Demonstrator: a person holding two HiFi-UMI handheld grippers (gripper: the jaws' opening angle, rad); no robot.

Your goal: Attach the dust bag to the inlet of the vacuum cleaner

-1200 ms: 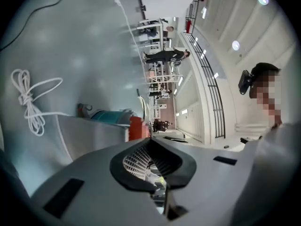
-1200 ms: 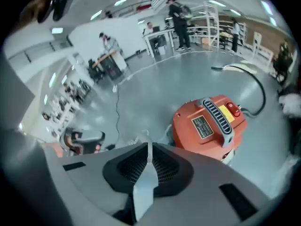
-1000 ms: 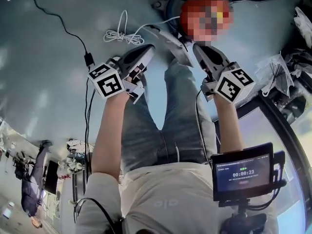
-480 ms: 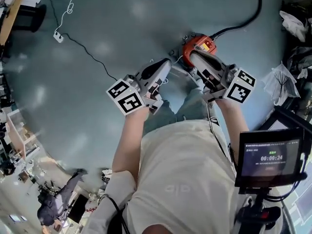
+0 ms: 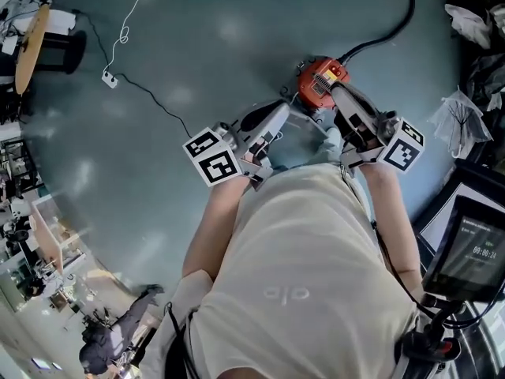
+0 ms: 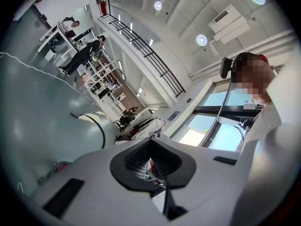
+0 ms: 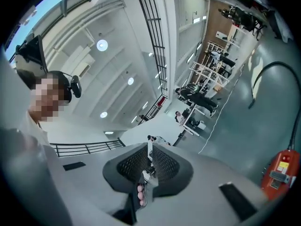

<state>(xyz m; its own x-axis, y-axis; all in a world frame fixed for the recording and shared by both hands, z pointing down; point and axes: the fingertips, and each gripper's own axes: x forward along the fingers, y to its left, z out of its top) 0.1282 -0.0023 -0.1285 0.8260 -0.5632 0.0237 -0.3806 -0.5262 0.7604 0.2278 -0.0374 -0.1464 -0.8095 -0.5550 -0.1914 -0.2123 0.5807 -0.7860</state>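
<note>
Below, the grey floor (image 5: 197, 46) spreads wide. My red vacuum (image 5: 314, 84) stands on it at far right, its black hose (image 5: 410, 6) curving farther off. My right claw (image 5: 338, 91) is just beside it and my left claw (image 5: 278, 109) is near, both closed on nothing.

Person wears a cream short-sleeve T-shirt (image 5: 308, 243) with a small pale logo (image 5: 286, 293). Left gripper (image 5: 280, 110) and right gripper (image 5: 338, 93): light-grey shells, black ribbed pads (image 7: 131, 166), each with a white cube (image 5: 211, 156) carrying black square markers. Thin black cable (image 5: 377, 231) off the right one.
</note>
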